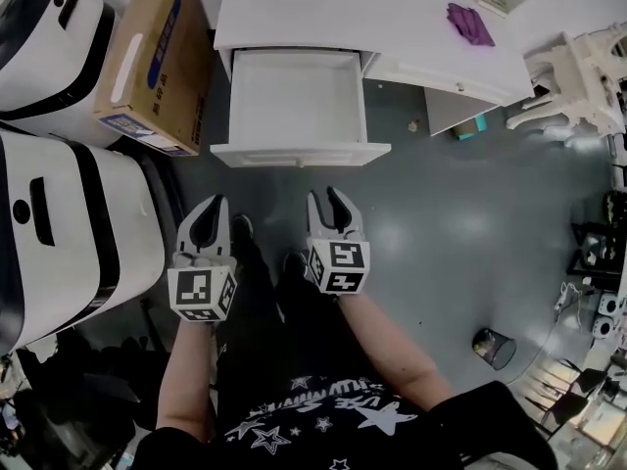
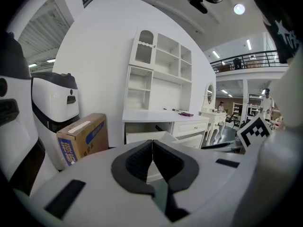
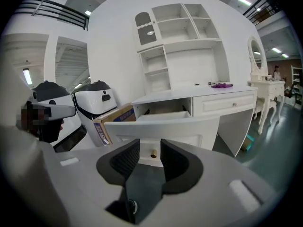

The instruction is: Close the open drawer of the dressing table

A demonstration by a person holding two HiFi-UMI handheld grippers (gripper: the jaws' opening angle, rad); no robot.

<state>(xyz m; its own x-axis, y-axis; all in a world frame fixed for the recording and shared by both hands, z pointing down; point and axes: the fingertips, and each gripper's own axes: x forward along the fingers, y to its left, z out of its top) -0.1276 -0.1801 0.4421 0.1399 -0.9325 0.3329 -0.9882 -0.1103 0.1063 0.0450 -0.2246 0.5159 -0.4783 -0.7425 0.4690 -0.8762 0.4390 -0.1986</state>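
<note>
**Drawer [image 1: 297,106] seen open under dressing table worktop [image 1: 392,18]**

Blue print on the cardboard box [image 1: 152,62] cannot be read. Left tongs [image 1: 209,219] are pressed together, empty; right tongs [image 1: 333,207] are held wide apart, nothing touched, both short of the drawer front.

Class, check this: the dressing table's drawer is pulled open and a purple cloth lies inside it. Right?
No. The drawer is pulled open, but the purple cloth lies on the tabletop, not inside it. The head view shows this.
</note>
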